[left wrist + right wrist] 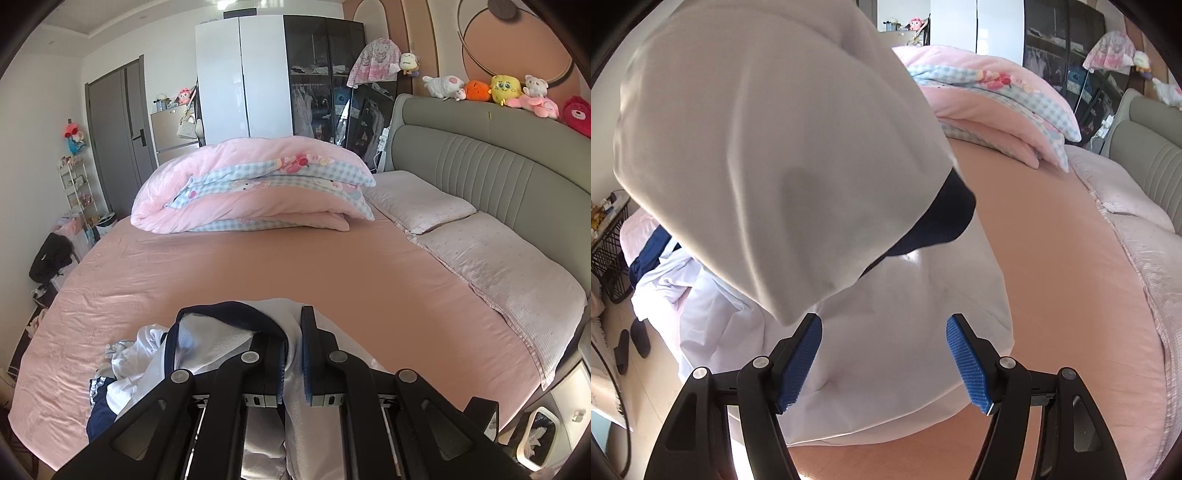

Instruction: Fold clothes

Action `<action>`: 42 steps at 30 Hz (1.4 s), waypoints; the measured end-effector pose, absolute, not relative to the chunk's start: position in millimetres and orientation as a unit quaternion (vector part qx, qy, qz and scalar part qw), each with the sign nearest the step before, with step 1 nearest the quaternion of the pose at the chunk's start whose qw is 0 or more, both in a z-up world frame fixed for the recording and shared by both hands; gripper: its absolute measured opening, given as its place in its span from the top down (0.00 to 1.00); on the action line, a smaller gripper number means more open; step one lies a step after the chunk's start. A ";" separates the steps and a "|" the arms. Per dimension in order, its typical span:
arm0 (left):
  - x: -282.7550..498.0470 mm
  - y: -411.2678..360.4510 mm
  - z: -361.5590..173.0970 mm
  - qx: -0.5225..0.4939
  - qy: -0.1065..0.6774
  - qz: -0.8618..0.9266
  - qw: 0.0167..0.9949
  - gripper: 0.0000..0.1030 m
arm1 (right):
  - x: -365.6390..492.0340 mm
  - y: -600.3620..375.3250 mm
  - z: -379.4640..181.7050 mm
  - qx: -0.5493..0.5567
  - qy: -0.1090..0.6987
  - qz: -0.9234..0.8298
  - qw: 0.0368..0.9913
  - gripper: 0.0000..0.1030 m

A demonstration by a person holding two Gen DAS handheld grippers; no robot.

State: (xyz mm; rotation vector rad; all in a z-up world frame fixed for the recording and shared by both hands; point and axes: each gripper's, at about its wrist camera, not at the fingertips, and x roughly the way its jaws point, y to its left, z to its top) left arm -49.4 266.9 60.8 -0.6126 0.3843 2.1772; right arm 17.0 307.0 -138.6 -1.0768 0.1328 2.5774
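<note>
Right, the left gripper (294,354) is clenched on the white garment (295,387) with its navy collar (236,314), lifting it off the pink sheet (240,266), while the right gripper (884,360) hovers released over the garment's spread lower part. Beyond, more clothes (122,354) lie crumpled; farther back sits a folded duvet (251,184).

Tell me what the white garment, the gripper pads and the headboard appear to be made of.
White garment: soft matte knit, probably cotton, draping in folds, dark navy trim. Right gripper pads: blue ribbed rubber-like material. Headboard: grey padded leather or faux leather, smooth with stitched channels.
</note>
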 end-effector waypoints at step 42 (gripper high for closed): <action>-22.1 290.1 20.4 -0.291 0.211 0.826 0.433 0.92 | 40.8 287.9 -85.0 -0.252 -0.019 0.935 0.249 0.87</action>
